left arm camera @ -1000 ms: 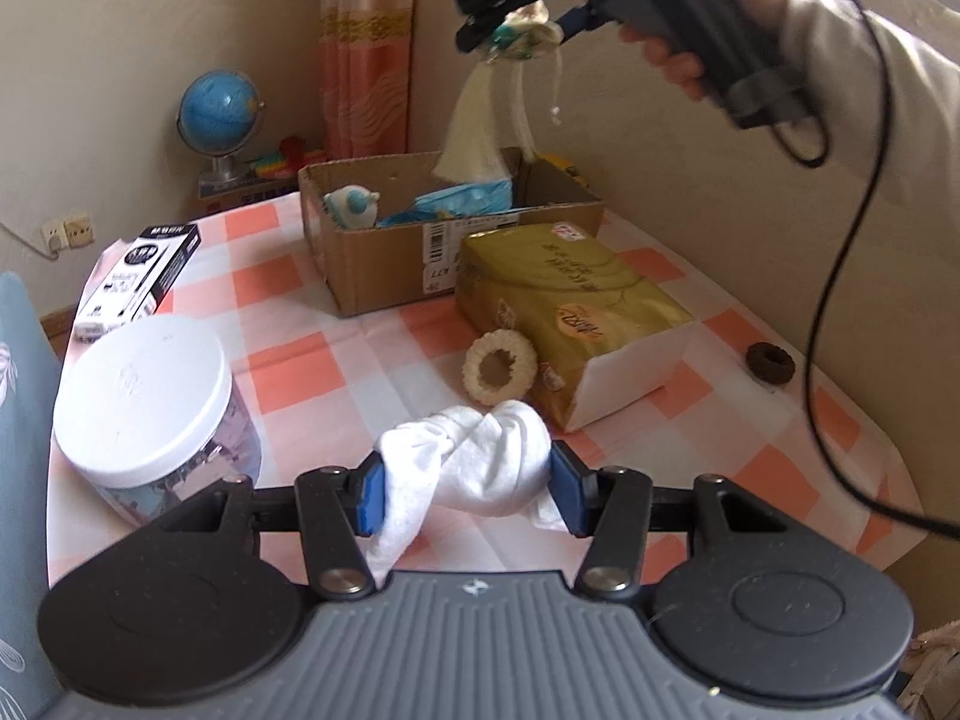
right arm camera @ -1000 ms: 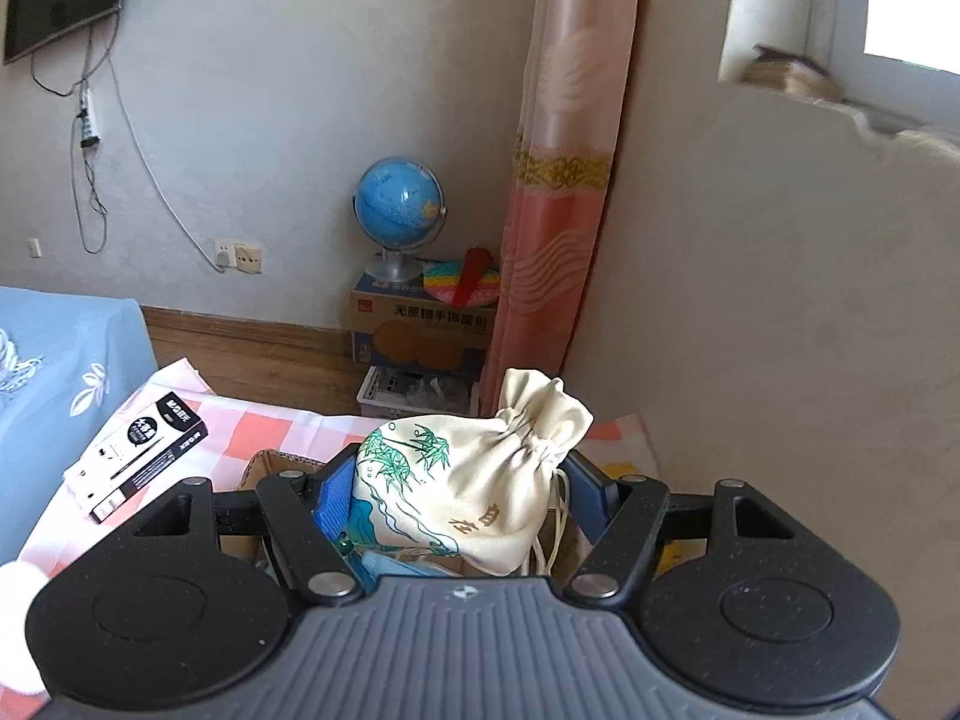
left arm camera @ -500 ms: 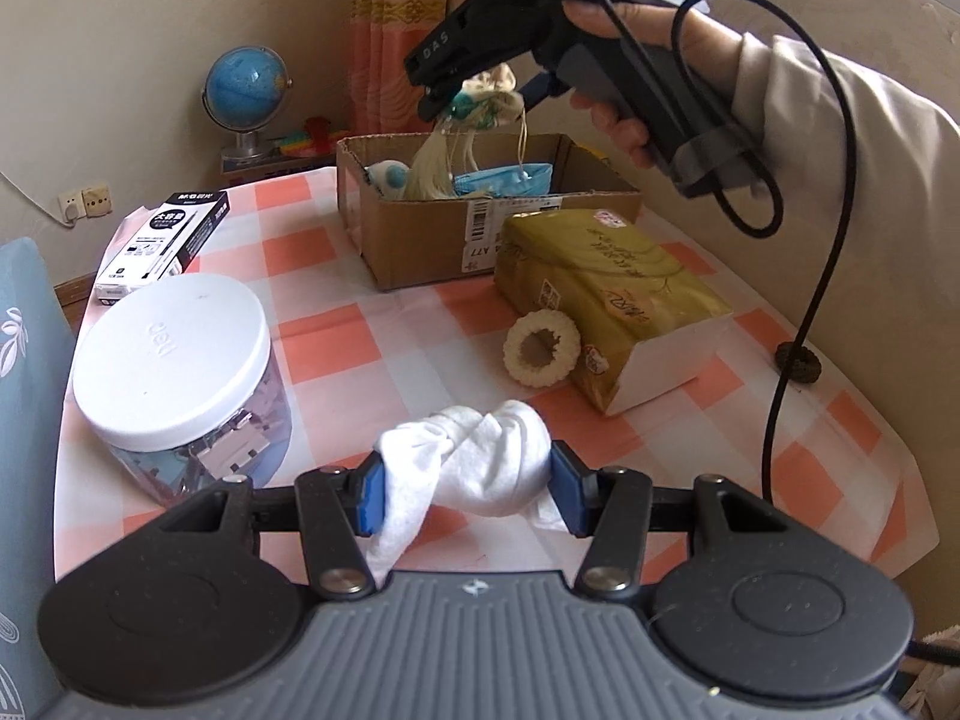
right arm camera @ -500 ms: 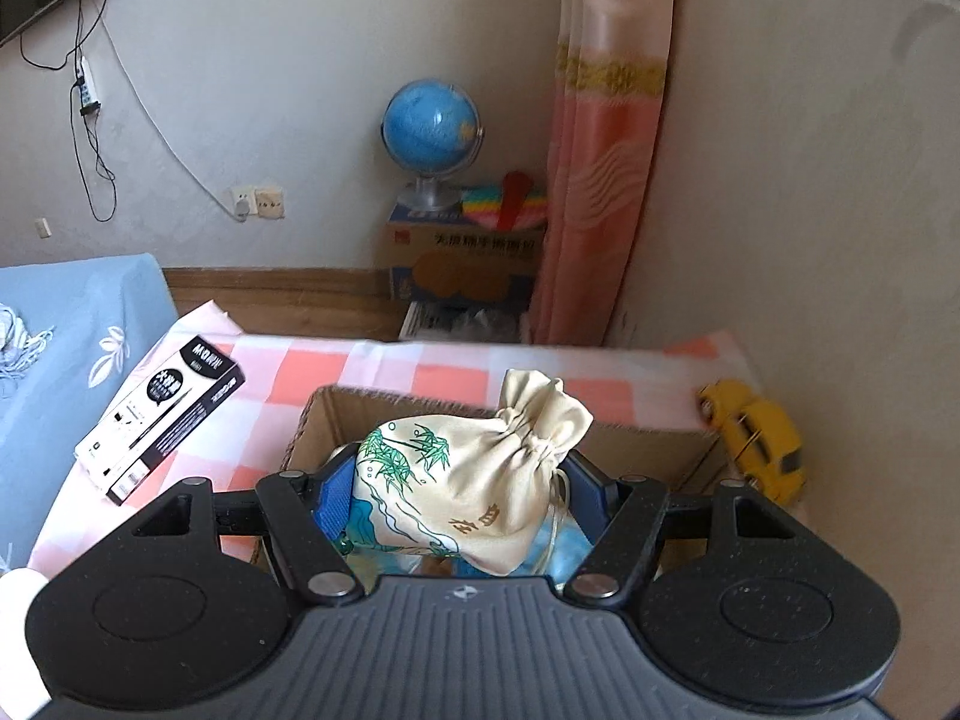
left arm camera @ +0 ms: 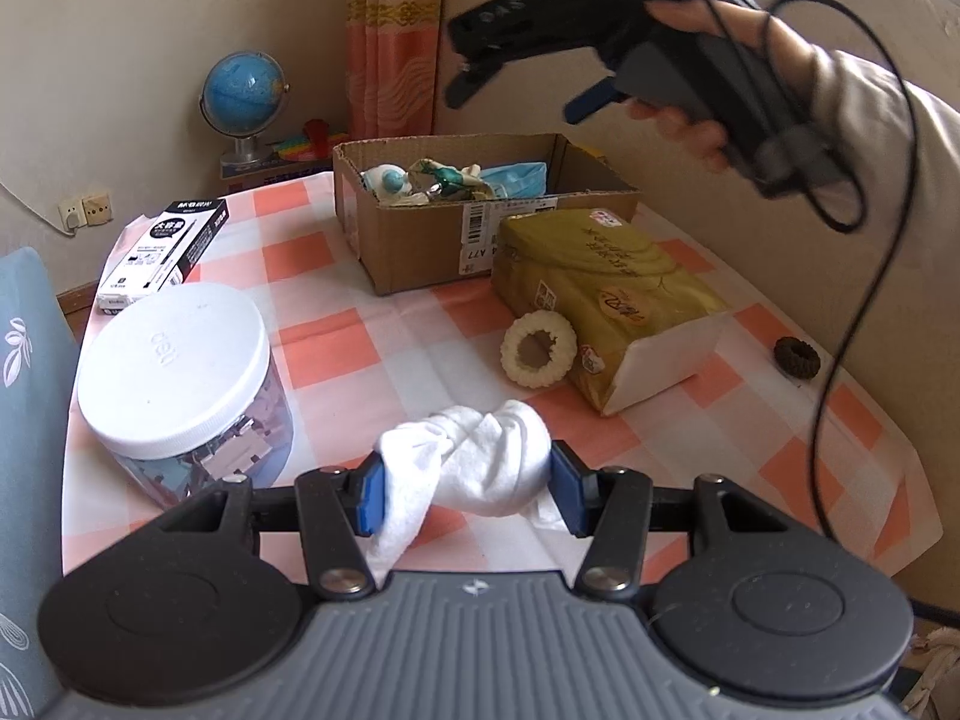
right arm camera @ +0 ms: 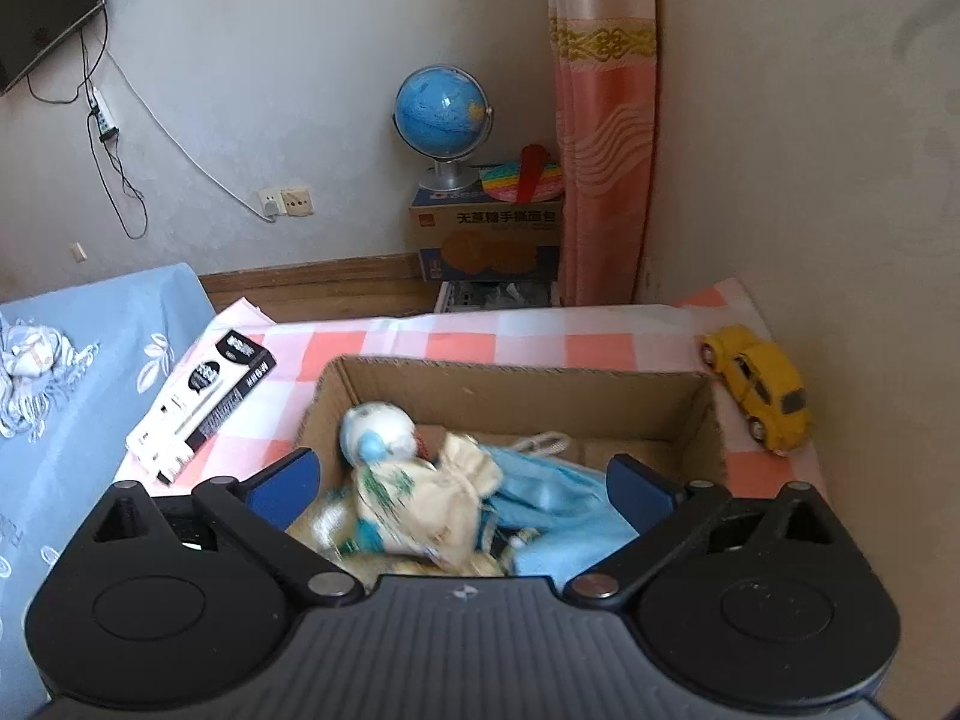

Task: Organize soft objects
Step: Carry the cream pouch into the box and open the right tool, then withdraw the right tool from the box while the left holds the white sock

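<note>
My left gripper (left arm camera: 468, 483) is shut on a rolled white sock (left arm camera: 474, 465) just above the checked tablecloth. My right gripper (right arm camera: 462, 483), held by a hand (left arm camera: 708, 84), hovers over the cardboard box (right arm camera: 516, 375); its jaws are opening wide and nothing is between the pads. The cream drawstring pouch (right arm camera: 420, 504) with green print lies loose in the box below, blurred, beside a blue cloth (right arm camera: 552, 501) and a small white-and-blue plush (right arm camera: 378, 429). In the left wrist view the pouch (left arm camera: 447, 177) shows inside the box (left arm camera: 420, 240).
On the table lie a yellow tissue pack (left arm camera: 606, 294), a cream ring (left arm camera: 539, 349), a dark ring (left arm camera: 796, 354), a white-lidded jar (left arm camera: 174, 372) and a black-and-white carton (left arm camera: 162, 252). A yellow toy car (right arm camera: 759, 387) sits by the wall. A cable (left arm camera: 864, 300) hangs from the right gripper.
The right gripper came down over the box and opened, and the pouch dropped from it into the box. The left gripper kept still with the sock.
</note>
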{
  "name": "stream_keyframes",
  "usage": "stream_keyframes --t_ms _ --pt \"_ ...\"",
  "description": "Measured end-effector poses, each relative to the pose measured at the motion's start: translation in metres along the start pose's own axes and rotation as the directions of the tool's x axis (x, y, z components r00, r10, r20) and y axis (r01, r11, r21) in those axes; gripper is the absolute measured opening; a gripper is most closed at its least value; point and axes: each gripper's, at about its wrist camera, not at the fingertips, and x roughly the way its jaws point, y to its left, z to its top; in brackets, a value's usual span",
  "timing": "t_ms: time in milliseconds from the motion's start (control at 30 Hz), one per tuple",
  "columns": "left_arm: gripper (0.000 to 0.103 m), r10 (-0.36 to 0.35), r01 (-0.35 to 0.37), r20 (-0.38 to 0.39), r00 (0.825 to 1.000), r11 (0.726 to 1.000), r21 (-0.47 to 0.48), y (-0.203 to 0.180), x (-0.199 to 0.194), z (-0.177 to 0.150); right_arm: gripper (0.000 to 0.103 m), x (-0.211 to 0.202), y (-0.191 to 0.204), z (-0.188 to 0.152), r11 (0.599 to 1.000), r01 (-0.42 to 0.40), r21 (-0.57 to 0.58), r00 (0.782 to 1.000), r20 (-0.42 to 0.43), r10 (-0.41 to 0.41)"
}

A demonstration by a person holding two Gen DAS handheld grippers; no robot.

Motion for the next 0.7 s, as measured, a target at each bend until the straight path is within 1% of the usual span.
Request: stream_keyframes --t_ms 167,367,533,700 --pt "0.052 0.000 0.000 -0.009 1.000 1.000 0.022 -0.004 -0.002 0.006 0.103 -0.025 -0.009 -0.024 1.000 0.015 -0.026 1.000 0.010 -0.015" --pt "0.052 -0.001 0.003 -0.034 0.999 0.998 0.061 -0.012 -0.001 0.014 0.103 -0.055 -0.019 -0.055 0.998 0.027 -0.053 0.999 0.045 -0.025" --pt "0.052 0.007 -0.004 -0.033 0.999 0.996 0.085 -0.018 -0.002 0.023 0.103 -0.080 -0.036 -0.084 0.999 0.043 -0.033 0.996 0.081 -0.040" --pt "0.052 -0.005 0.008 -0.035 0.999 0.996 0.094 -0.024 -0.001 0.031 0.103 -0.101 -0.053 -0.114 0.997 0.072 -0.006 0.991 0.113 -0.071"
